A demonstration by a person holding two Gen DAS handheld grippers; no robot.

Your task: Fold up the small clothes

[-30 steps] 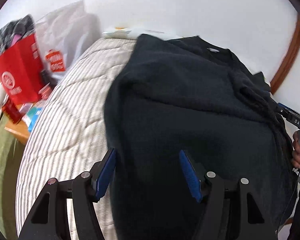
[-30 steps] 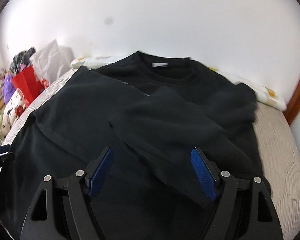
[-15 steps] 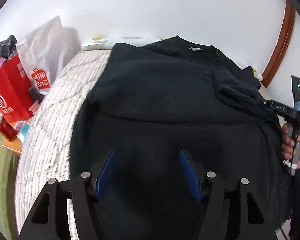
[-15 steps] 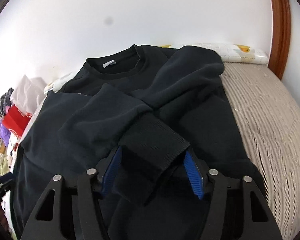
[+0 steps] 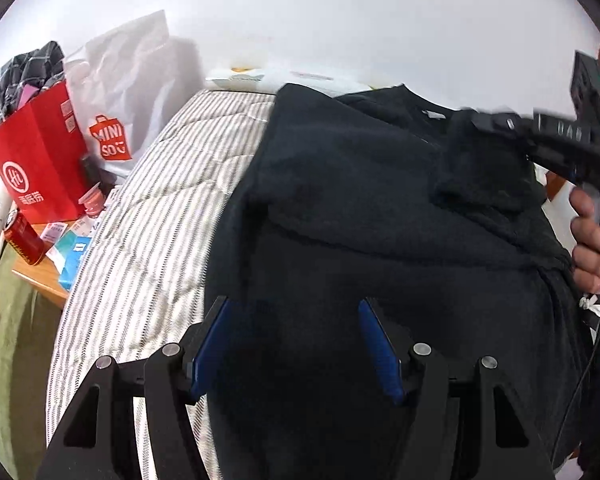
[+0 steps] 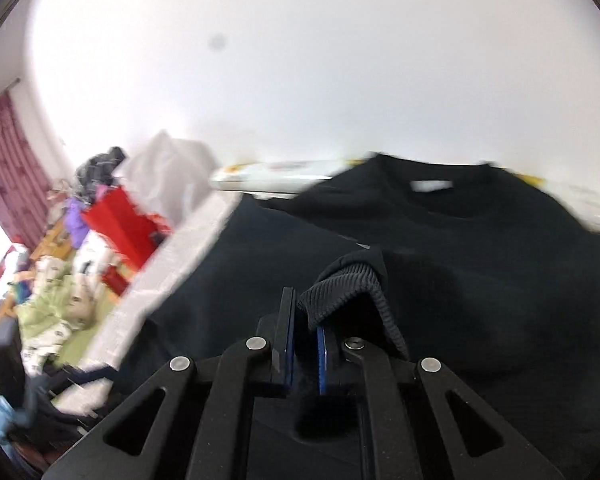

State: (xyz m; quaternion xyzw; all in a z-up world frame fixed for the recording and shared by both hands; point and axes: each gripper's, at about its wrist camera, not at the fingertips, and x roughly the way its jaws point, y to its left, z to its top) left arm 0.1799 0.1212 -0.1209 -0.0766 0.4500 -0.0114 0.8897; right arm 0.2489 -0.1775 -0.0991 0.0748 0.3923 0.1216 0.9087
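Observation:
A black sweatshirt (image 5: pixel 380 240) lies spread on a striped mattress (image 5: pixel 148 224), collar toward the wall. My left gripper (image 5: pixel 296 344) is open and empty, low over the sweatshirt's near left part. My right gripper (image 6: pixel 304 336) is shut on the ribbed cuff (image 6: pixel 344 292) of a sleeve and holds it lifted above the sweatshirt's body (image 6: pixel 480 280). In the left wrist view the right gripper (image 5: pixel 488 124) shows at the far right, held in a hand, with the dark sleeve hanging from it.
A red paper bag (image 5: pixel 36 156) and a white shopping bag (image 5: pixel 128 92) stand left of the mattress, with a red can (image 5: pixel 22 238) and small items on a wooden stand. A pillow (image 6: pixel 276 176) lies against the white wall. Clothes are heaped at the left (image 6: pixel 56 300).
My right gripper closed on the sleeve cuff and lifted it, swinging left. The left gripper stayed open and shifted slightly left over the garment.

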